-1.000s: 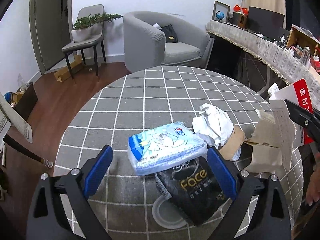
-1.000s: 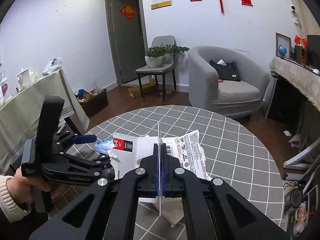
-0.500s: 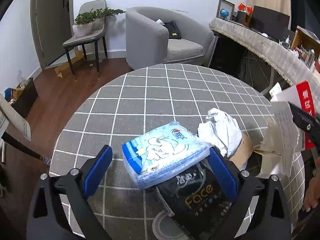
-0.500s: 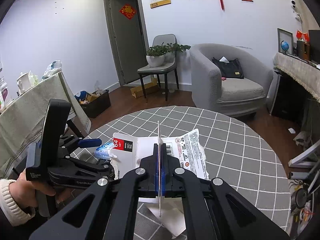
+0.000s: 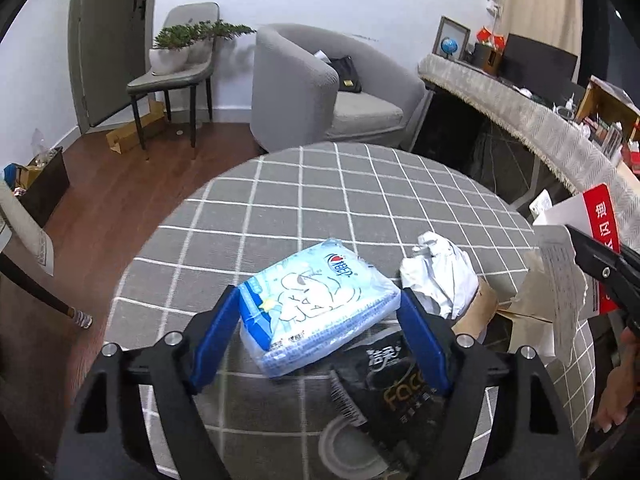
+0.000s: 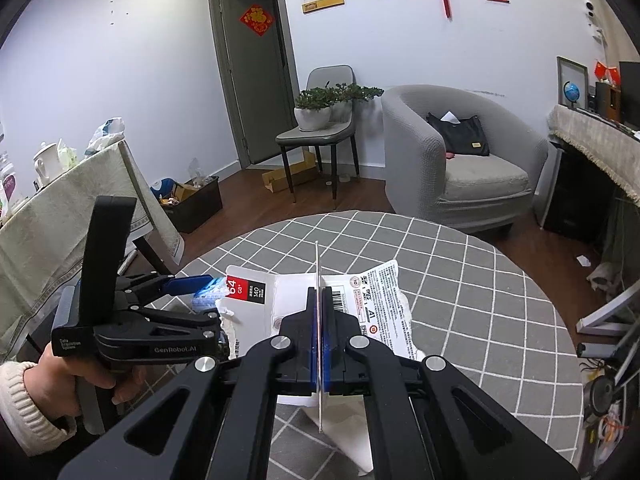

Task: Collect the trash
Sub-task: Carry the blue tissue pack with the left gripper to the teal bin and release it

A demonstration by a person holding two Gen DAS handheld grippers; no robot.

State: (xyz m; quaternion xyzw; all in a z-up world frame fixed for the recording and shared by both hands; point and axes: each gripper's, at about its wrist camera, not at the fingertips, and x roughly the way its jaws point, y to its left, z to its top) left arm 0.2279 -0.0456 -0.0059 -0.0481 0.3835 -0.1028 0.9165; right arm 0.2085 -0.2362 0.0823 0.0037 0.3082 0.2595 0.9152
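My left gripper [image 5: 318, 334] is shut on a light blue tissue pack [image 5: 316, 304], its blue pads pressing both sides, and holds it above the round grey checked table [image 5: 320, 200]. Under it lie a black "Face" packet [image 5: 394, 388], crumpled white paper [image 5: 438, 276] and torn brown cardboard [image 5: 476, 312]. My right gripper [image 6: 319, 320] is shut on a flat white and red card package [image 6: 276, 292], held edge-on over the table; the package also shows in the left wrist view [image 5: 596, 236]. The left gripper also shows in the right wrist view [image 6: 188, 284].
A grey armchair [image 5: 320, 92] with a black bag, a chair with a potted plant [image 5: 180, 64], and a long covered sideboard [image 5: 520, 120] stand beyond the table. A cloth-covered table [image 6: 60, 208] is at left. A bin box [image 6: 192, 200] sits on the floor.
My left gripper has shut on the blue tissue pack and lifted it off the black packet. The right gripper stays shut on the card package, nearly still.
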